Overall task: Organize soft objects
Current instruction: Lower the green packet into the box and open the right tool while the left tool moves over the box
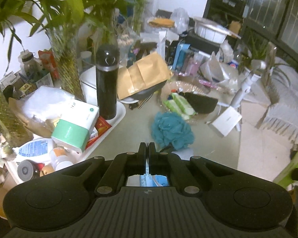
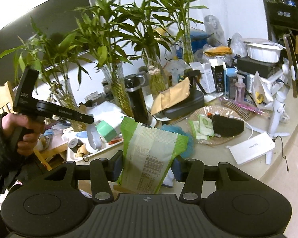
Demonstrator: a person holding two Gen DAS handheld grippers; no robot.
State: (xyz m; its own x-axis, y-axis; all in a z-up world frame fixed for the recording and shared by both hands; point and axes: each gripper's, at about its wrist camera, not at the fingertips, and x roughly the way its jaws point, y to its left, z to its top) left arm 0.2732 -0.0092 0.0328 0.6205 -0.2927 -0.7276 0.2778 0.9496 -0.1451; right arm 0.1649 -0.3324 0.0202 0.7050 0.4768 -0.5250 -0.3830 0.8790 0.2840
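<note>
A teal bath pouf lies on the table just ahead of my left gripper, whose fingers are shut with nothing between them. In the right wrist view the pouf is mostly hidden behind a green and white soft packet. My right gripper is shut on that packet and holds it upright above the table's front edge. Similar green packets lie in a clear dish next to a black pouch. The left gripper also shows at the left of the right wrist view.
A white tray at the left holds a black flask, a tissue pack and bottles. Bamboo vases, a brown envelope, boxes and a white power bank crowd the table. A phone stand stands at the right.
</note>
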